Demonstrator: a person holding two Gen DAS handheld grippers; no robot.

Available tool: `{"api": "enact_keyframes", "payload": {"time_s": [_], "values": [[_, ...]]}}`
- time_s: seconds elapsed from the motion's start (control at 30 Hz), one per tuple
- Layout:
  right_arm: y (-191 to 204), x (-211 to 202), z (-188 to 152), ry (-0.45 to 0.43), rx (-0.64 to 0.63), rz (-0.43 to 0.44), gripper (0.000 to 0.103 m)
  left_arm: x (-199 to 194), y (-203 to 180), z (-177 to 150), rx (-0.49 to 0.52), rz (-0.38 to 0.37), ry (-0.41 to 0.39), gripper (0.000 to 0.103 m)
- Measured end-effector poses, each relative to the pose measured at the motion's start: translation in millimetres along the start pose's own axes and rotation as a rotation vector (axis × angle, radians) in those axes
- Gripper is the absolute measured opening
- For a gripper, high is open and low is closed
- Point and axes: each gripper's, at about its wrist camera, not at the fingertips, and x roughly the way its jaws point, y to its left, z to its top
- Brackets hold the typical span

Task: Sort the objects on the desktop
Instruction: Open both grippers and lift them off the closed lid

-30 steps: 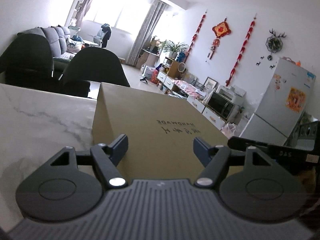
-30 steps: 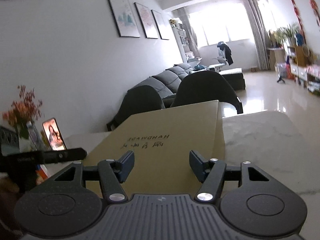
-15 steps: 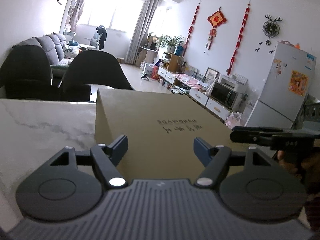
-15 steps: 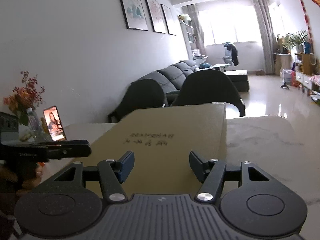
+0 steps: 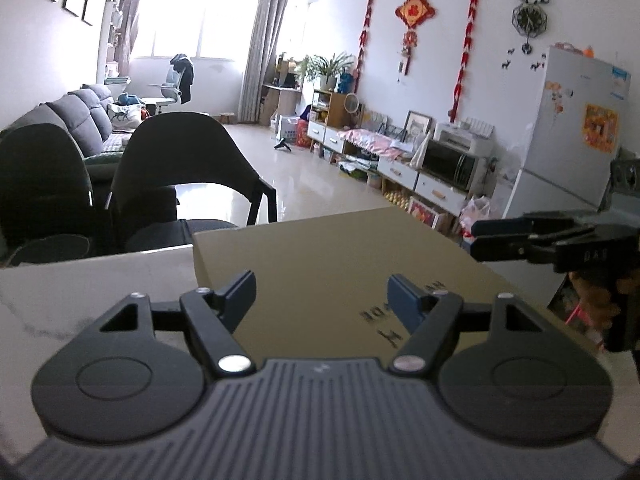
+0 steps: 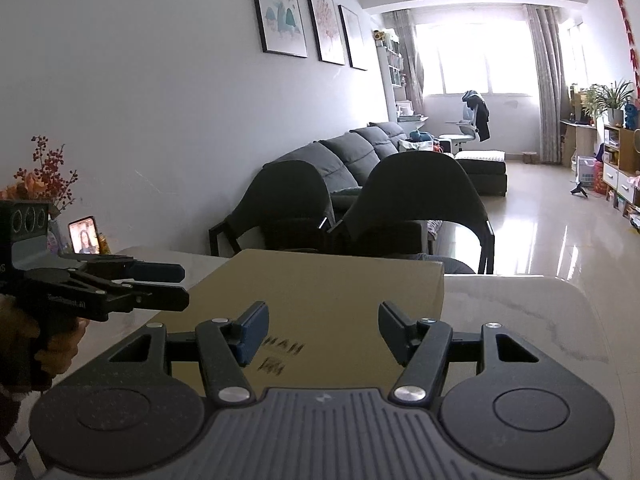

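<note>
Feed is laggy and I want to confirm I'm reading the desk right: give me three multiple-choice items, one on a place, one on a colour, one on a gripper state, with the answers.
1. Where does the box lie?
A. flat on the marble table
B. on a chair
C. on the floor

2. What colour is the box?
A. white
B. tan brown
C. red

3. How do the left gripper and right gripper stand?
A. both open, nothing held
B. both shut on the box
C. left shut, right open

Answers: 1 A, its edges rest on the marble top; 2 B, a plain cardboard tan with dark print; 3 A, each view shows fingers apart above the lid, pressing nothing.
</note>
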Motion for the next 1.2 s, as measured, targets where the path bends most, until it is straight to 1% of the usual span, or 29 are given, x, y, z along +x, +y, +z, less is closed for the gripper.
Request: {"api": "enact_keyframes", "payload": {"time_s": [0.17,0.37,0.53,0.63,0.77,0.8,0.83,0.9,0.97,1.03,1.1,1.17,1.2], "values": [[-16,28,7,0.028,-0.003,-0.010,0.065,20,11,1,0.014,0.009,0.046,0.073],[-32,51,10,0.041,0.016,-0.009,0.065,23,18,4,-0.024,-0.011,0.030,0.073],[-35,55,9,0.039,0.015,-0.005,0.065,23,15,3,-0.004,-0.006,0.027,0.073],[-33,55,8,0.041,-0.013,-0.015,0.065,22,11,5,0.003,0.003,0.031,0.073],[-30,56,8,0.051,-0.028,-0.025,0.065,22,10,9,-0.007,0.010,0.034,0.074],[-30,56,8,0.054,-0.028,-0.029,0.065,21,10,10,-0.017,0.022,0.037,0.074],[-28,55,10,0.062,-0.024,-0.037,0.065,20,9,13,-0.029,0.044,0.041,0.077],[-25,51,13,0.073,-0.008,-0.045,0.069,17,7,18,-0.045,0.086,0.043,0.082],[-19,39,14,0.050,-0.014,-0.049,0.077,5,-1,23,-0.028,0.113,0.028,0.084],[-13,26,15,0.031,-0.028,-0.066,0.082,-6,-10,28,-0.013,0.139,0.024,0.086],[-8,14,16,0.018,-0.033,-0.081,0.083,-18,-20,32,0.002,0.177,0.029,0.088],[-1,0,18,0.007,-0.023,-0.092,0.087,-29,-28,34,0.006,0.211,0.034,0.092],[2,-7,19,0.001,-0.018,-0.099,0.089,-35,-32,35,0.002,0.224,0.035,0.095]]}}
